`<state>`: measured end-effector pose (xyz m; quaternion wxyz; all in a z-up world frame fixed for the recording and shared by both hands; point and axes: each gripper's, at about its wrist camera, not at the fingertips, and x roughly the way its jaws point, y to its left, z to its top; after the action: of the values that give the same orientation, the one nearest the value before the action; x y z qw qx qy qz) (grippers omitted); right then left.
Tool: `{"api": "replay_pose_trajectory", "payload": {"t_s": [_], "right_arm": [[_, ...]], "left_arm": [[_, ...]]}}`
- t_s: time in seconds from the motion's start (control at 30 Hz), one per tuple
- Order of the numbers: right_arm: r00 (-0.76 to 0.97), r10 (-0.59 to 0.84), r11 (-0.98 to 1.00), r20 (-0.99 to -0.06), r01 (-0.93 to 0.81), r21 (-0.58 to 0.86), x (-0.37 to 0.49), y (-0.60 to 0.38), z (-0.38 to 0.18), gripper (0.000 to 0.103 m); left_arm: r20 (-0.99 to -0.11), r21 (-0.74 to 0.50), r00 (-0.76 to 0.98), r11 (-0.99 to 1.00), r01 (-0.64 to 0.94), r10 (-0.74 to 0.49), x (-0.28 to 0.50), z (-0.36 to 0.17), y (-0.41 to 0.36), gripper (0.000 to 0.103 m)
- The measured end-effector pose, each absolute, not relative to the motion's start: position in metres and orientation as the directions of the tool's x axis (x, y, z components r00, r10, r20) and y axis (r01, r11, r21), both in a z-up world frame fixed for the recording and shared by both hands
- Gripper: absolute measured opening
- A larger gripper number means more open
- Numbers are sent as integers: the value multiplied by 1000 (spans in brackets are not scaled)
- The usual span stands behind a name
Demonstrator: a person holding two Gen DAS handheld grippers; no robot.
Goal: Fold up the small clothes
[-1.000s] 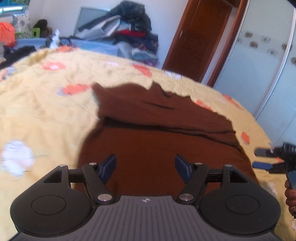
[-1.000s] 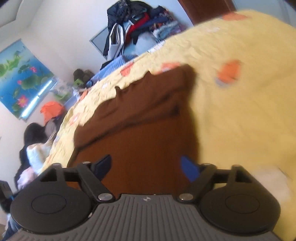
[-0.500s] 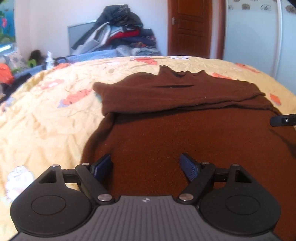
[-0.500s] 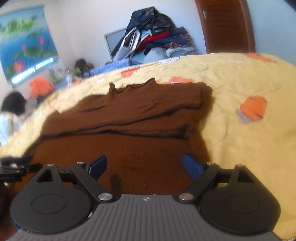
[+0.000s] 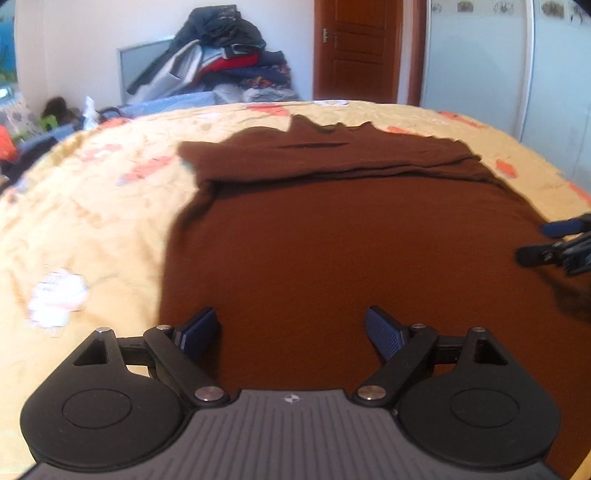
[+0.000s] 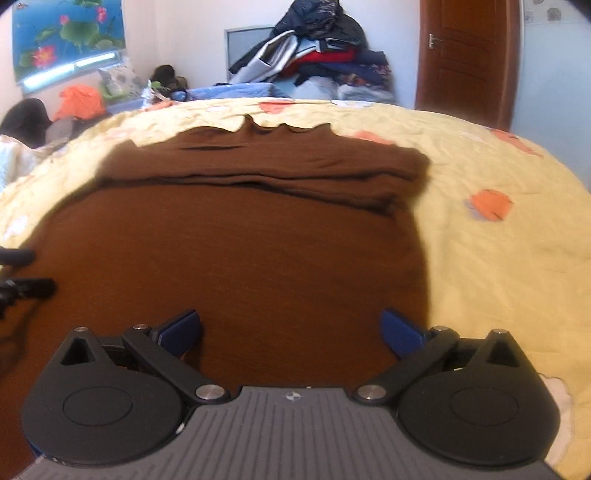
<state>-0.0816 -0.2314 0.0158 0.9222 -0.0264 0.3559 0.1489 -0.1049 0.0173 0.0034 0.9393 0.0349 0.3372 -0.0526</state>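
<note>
Brown sweater (image 5: 332, 236) spread flat on the bed's yellow quilt (image 5: 92, 206), straight ahead of and beneath both sets of jaws. Far part folded into a band (image 5: 332, 158) across the width, with the wavy collar edge beyond it, well ahead of the jaws.

Left gripper (image 5: 291, 328) over the near part of the brown knit, jaws spread wide, having just been opening, with nothing pinched between the blue pads (image 5: 384, 334); only flat fabric showing in the gap. Left pad close to the sweater's left edge, yellow quilt just outside it. Right gripper's fingertips (image 5: 561, 240) visible off to the right of the left jaws, over the sweater's right side.

Right gripper (image 6: 291, 330) likewise over the near part of the sweater (image 6: 240, 258), jaws spread at their widest after opening just now, nothing between the pads (image 6: 402, 332). Right pad about at the garment's right edge, quilt (image 6: 498, 277) beyond it. Left gripper's dark fingertips (image 6: 29, 288) off to the left of the right jaws. Contact between pads and fabric: cannot tell.

Beyond the bed, well ahead of both jaws: a heap of clothes (image 6: 314, 51) against the wall, a brown door (image 6: 469, 55) to its right, a lotus picture (image 6: 66, 33) far left.
</note>
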Motion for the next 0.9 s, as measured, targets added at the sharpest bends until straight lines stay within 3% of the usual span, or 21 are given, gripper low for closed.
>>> {"api": "replay_pose_trajectory", "payload": {"t_s": [0.13, 0.23, 0.27, 0.33, 0.43, 0.53, 0.63, 0.7, 0.83, 0.9], "right_arm": [[691, 283, 952, -665, -285, 109, -107, -230, 35, 103], [669, 322, 924, -670, -377, 68, -126, -214, 27, 103], [633, 306, 918, -711, -395, 44, -127, -211, 15, 103], [665, 321, 905, -675, -426, 11, -140, -218, 9, 103], [626, 292, 940, -723, -329, 95, -140, -246, 26, 103], [596, 390, 918, -702, -195, 344, -149, -299, 39, 103], [503, 522, 822, -689, -83, 563, -153, -338, 33, 103], [425, 645, 722, -636, -67, 688, -153, -350, 27, 103], [252, 816, 543, -521, -22, 840, -157, -343, 7, 103], [254, 830, 517, -497, -14, 856, -160, -339, 6, 103]], "left_arm": [[-644, -56, 752, 989, 134, -138, -130, 10, 22, 89], [-612, 45, 786, 988, 146, -88, -146, -3, 12, 89], [-605, 52, 793, 989, 136, -77, -151, -3, 13, 89], [-629, 14, 775, 996, 84, -57, -157, 3, 24, 89], [-649, -130, 755, 991, 10, -93, -175, 14, 54, 89], [-659, -357, 722, 932, -57, -209, -191, 14, 91, 88], [-566, -687, 662, 725, -50, -491, -194, 4, 120, 88], [-481, -827, 597, 559, -65, -642, -191, -12, 128, 88], [-473, -848, 556, 525, -75, -684, -185, -21, 127, 86], [-482, -849, 540, 520, -95, -690, -181, -24, 127, 73]]}}
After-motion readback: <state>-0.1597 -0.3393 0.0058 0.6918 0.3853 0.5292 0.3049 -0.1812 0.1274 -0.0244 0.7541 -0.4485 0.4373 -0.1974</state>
